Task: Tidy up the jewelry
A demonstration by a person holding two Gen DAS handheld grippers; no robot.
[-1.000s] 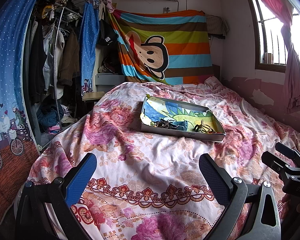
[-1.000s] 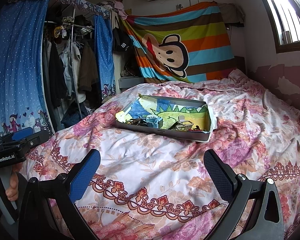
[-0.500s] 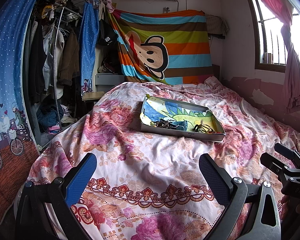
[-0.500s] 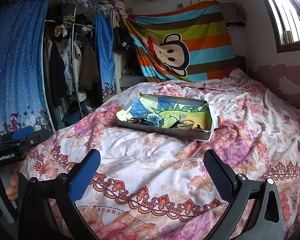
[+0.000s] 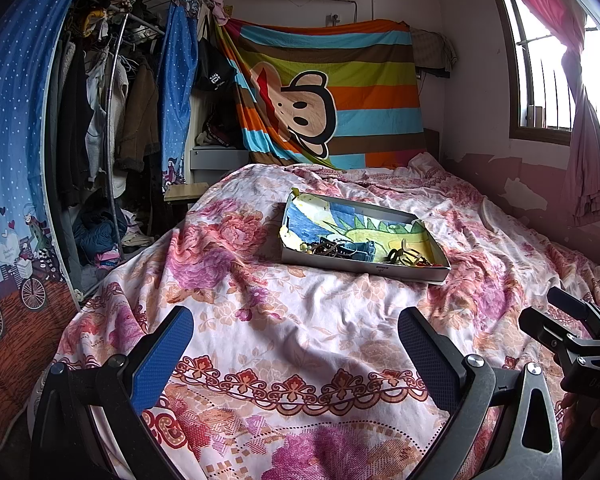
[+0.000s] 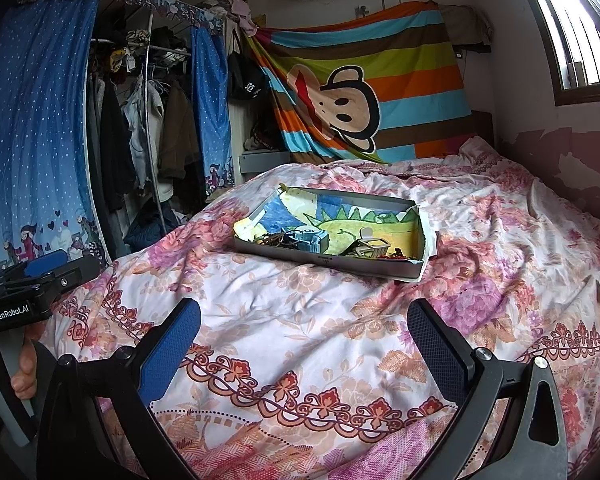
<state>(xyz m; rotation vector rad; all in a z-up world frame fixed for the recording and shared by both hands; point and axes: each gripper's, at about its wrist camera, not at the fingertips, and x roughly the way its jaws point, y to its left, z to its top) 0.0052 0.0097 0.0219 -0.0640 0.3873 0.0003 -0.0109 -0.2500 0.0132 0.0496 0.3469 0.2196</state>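
Observation:
A shallow cardboard tray (image 5: 364,267) with a dinosaur picture lining lies on the bed's middle; it also shows in the right wrist view (image 6: 324,258). A tangle of jewelry (image 5: 328,249) lies in its near left part, beside a small blue box (image 5: 364,252), with hair clips (image 5: 400,255) to the right. In the right wrist view the jewelry (image 6: 277,239), the blue box (image 6: 310,240) and a beige clip (image 6: 374,248) show too. My left gripper (image 5: 293,338) is open and empty, well short of the tray. My right gripper (image 6: 304,334) is open and empty, also short of it.
A floral bedspread (image 5: 300,320) covers the bed. An open wardrobe (image 5: 99,120) with hanging clothes stands at the left, with a blue curtain (image 5: 11,120). A striped monkey blanket (image 5: 328,92) hangs on the back wall. A window (image 5: 548,60) is at the right.
Both grippers have barely moved. The right wrist view has shifted slightly, bringing the tray a touch nearer.

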